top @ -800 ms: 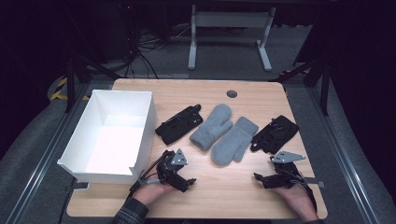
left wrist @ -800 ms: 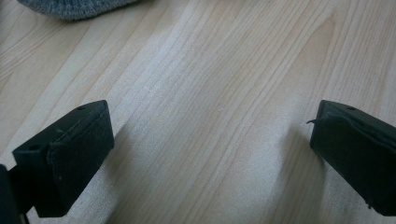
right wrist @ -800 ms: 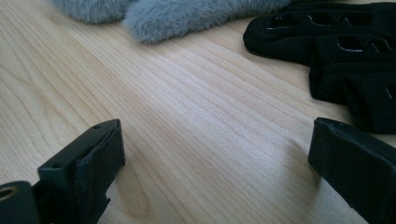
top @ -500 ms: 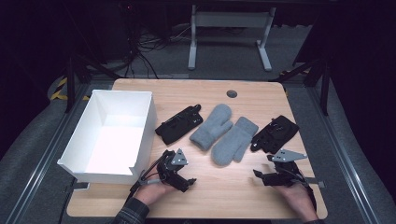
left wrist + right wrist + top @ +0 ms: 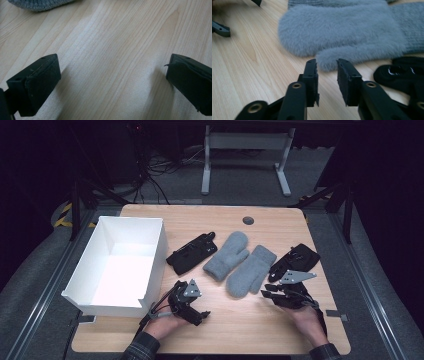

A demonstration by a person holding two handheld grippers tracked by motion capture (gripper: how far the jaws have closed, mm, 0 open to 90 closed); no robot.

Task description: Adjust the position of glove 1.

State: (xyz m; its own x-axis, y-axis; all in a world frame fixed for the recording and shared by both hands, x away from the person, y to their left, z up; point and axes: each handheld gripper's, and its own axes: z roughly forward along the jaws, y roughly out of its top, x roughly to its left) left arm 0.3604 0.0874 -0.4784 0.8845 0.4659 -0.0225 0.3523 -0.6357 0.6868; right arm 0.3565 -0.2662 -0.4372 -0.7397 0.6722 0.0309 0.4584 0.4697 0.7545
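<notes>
Two grey mittens lie side by side mid-table, one [image 5: 228,254] to the left of the other [image 5: 250,270]. A black glove [image 5: 192,252] lies left of them and a second black glove [image 5: 297,259] lies to their right. My left gripper [image 5: 200,307] rests low on the wood in front of the box with its jaws spread wide; in the left gripper view [image 5: 112,67] only bare wood lies between them. My right gripper [image 5: 266,290] points at the right mitten. Its jaws [image 5: 327,65] stand a narrow gap apart, nothing in it, and the mitten's thumb [image 5: 332,58] is just beyond the tips.
A white open box [image 5: 85,285] stands at the table's left side. A round dark hole [image 5: 248,220] sits near the far edge. The near strip of the wooden table [image 5: 240,330] is bare between the two hands.
My right gripper has edged forward and left toward the right grey mitten. The left gripper has stayed in place.
</notes>
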